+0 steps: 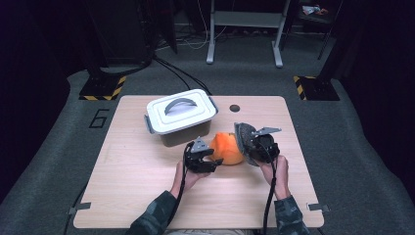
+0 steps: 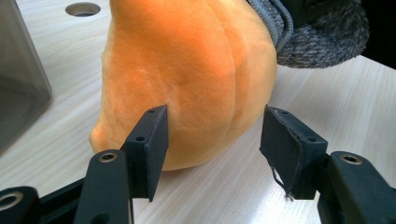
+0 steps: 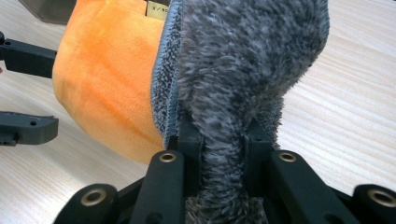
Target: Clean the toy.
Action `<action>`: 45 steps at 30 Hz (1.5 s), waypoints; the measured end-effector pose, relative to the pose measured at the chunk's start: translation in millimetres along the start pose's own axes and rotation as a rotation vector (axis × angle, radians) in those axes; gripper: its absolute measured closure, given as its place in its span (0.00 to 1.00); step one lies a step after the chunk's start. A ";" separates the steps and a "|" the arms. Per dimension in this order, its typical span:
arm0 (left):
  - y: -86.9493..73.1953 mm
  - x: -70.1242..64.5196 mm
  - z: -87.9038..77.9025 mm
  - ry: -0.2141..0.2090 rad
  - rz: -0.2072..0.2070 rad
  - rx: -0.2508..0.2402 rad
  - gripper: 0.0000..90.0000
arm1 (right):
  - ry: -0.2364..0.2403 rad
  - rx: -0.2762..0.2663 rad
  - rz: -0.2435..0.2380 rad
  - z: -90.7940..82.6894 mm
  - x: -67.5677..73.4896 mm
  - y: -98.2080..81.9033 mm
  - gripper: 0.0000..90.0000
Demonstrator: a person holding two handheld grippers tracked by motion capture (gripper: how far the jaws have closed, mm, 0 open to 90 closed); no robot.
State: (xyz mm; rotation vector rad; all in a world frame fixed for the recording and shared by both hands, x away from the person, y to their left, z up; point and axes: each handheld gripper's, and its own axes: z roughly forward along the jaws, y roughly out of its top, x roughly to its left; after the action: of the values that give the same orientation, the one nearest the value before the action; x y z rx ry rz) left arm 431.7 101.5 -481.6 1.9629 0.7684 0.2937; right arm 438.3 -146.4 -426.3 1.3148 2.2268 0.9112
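Observation:
An orange plush cushion (image 1: 227, 147) lies on the wooden table (image 1: 137, 181) just in front of the lidded box. My left gripper (image 1: 215, 164) stands at its left side, open; in the left gripper view (image 2: 217, 149) the two pads flank the cushion's (image 2: 187, 70) near end without pressing on it. My right gripper (image 1: 247, 147) is shut on a grey fuzzy cloth (image 1: 243, 133), which stands up against the cushion's right side. In the right gripper view (image 3: 224, 135) the grey cloth (image 3: 243, 60) is pinched between the jaws, with the cushion (image 3: 107, 84) to its left.
A white box with a grey handle on its lid (image 1: 181, 115) stands at the table's back, left of centre. A round hole (image 1: 235, 107) is in the tabletop behind the cushion. A grey metal frame (image 1: 244, 29) stands on the floor beyond.

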 end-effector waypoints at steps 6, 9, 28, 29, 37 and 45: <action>1.4 -6.4 8.0 0.079 0.121 0.023 0.57 | -0.003 -0.002 0.009 0.8 -0.3 -0.2 0.83; 0.5 -6.6 10.5 0.092 0.113 0.014 0.68 | -0.003 -0.010 0.003 1.8 -1.1 -1.2 0.83; 10.1 -3.2 2.7 -0.050 -0.035 -0.069 0.90 | 0.054 -0.086 -0.090 -32.5 28.1 19.1 0.82; 9.1 -2.9 3.6 -0.044 -0.046 -0.066 0.90 | 0.048 -0.077 -0.088 -30.1 31.3 20.5 0.82; 3.7 6.2 5.0 -0.033 -0.079 -0.041 0.89 | 0.029 -0.046 -0.091 -9.1 33.4 22.0 0.82; 0.9 7.0 6.3 -0.023 -0.100 -0.035 0.88 | 0.012 -0.032 -0.049 -7.0 18.8 12.3 0.82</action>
State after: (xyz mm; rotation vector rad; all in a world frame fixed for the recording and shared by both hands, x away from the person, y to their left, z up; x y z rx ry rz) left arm 440.6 101.1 -484.8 1.8854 0.8376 0.2226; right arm 432.6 -128.0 -412.8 1.2389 2.2337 0.9350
